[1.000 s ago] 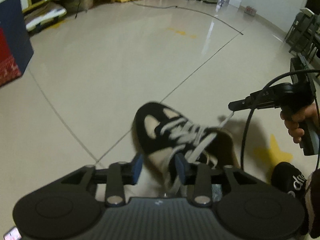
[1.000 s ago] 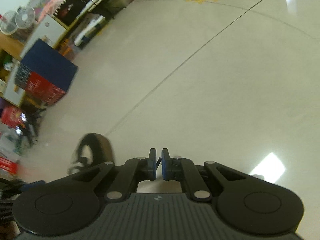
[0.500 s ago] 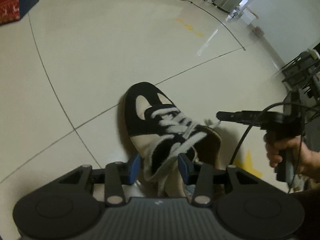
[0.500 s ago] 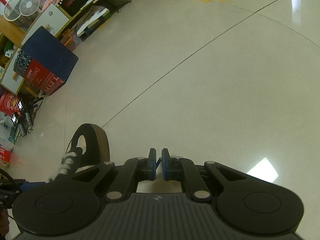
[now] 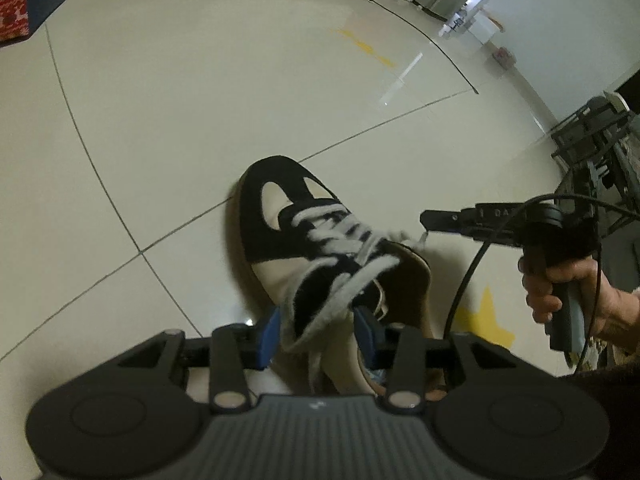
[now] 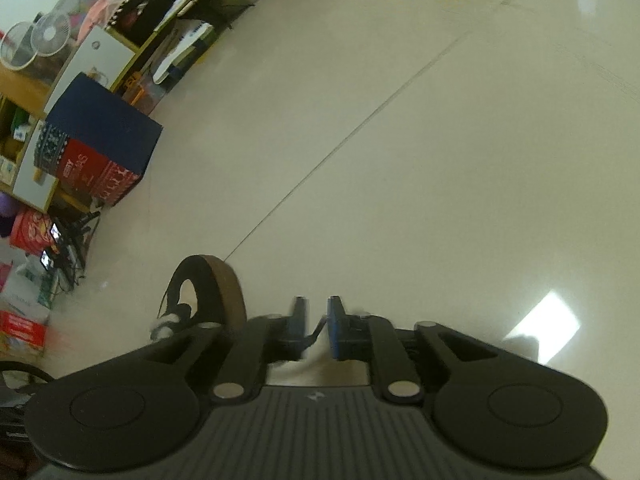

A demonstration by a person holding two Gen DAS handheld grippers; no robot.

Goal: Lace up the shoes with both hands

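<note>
- Jaws of the left gripper (image 5: pixel 316 334) are closing around the shoe's tongue, blue pads at either side.
- Right gripper (image 6: pixel 318 322) jaws are opening to a narrow gap, the lace tip (image 5: pixel 422 238) just below them.
- Shoe (image 5: pixel 280 216), black and cream, stands on the tiled floor (image 5: pixel 180 120), toe pointing away.
- Blue-and-red box (image 6: pixel 100 148) sits well left of the shoe.

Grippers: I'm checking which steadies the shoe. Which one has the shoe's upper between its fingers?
The left gripper, clamping the shoe; the right gripper is opening around only the lace tip.
</note>
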